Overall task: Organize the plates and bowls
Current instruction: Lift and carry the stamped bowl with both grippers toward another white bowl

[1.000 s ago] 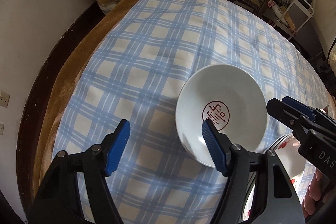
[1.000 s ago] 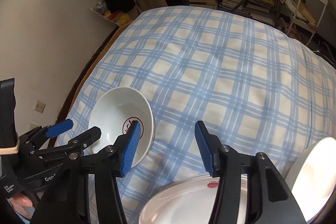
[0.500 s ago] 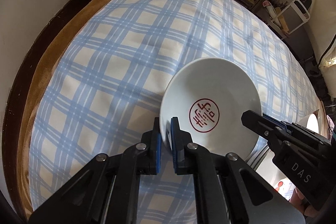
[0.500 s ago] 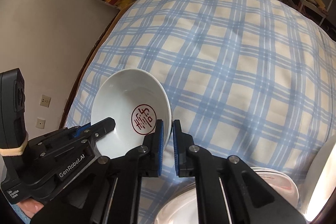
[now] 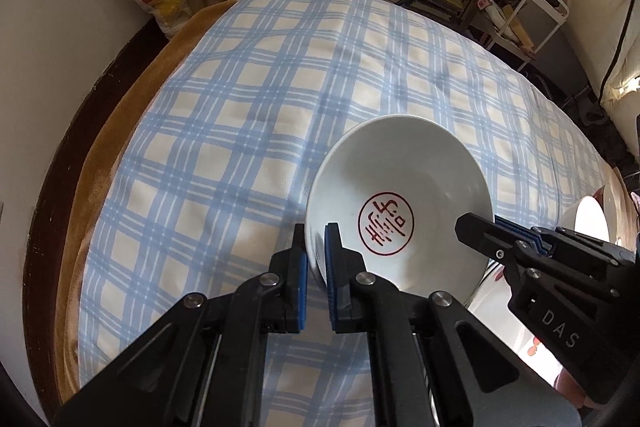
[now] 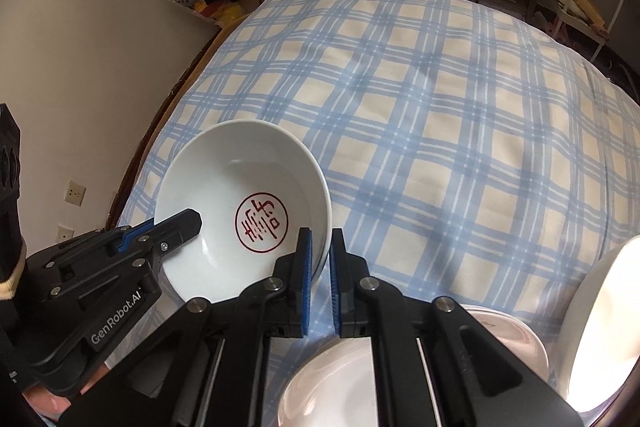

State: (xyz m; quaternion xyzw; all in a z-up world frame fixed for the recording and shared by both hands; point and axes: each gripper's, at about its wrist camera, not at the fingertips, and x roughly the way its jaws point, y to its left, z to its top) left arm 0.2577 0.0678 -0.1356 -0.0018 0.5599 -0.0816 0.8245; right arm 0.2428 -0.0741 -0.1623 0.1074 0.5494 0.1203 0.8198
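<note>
The left gripper (image 5: 316,239) pointed steeply downward, its blue-padded jaws drawn close together and clamped on the near left rim of the bowl (image 5: 416,187), one pad inside the wall and one outside. The right gripper (image 6: 320,245) pointed down at a similar slant and pinched the opposite rim the same way, jaws nearly together. Each gripper's black body showed at the side of the other's view. Part of a hand (image 6: 48,401) showed beneath the left gripper.

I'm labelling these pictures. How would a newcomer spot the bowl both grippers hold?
On the blue checked cloth, near its left edge, sits a white bowl pinched at opposite rims. Unlike the plates beside it, it has a red round stamp inside.
</note>
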